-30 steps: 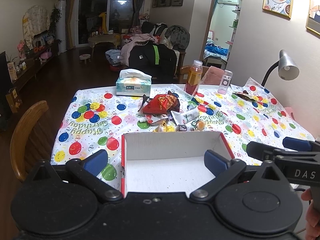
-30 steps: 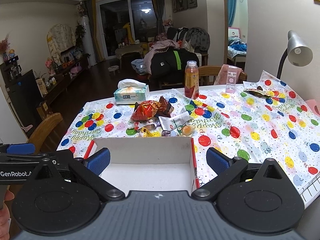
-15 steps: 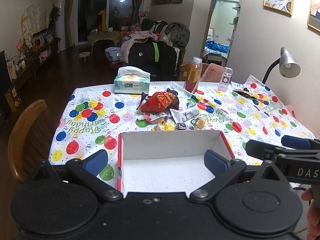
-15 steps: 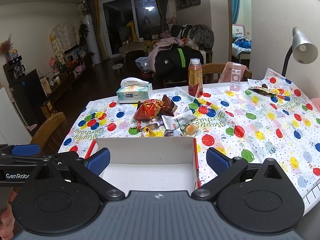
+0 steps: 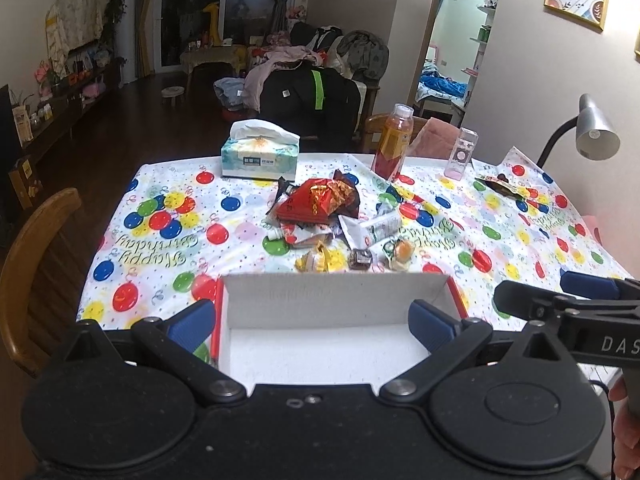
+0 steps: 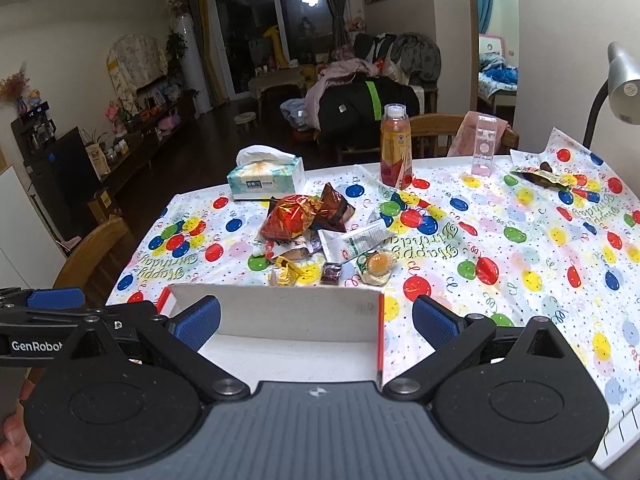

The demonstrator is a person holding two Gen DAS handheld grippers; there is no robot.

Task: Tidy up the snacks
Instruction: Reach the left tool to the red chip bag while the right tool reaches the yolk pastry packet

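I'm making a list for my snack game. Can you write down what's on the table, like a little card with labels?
table cover: balloon birthday cloth
box: white with red edges, nearest the cameras, nothing in it
snacks: pile behind the box, red bag on top
drink: orange bottle, upright, at the far edge
tissues: tissue box, far left
left tongs: open, holding nothing
right tongs: open, holding nothing

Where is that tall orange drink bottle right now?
The tall orange plastic bottle stands upright at the table's far edge, between the tissue box and a clear bottle, beyond the snack pile.
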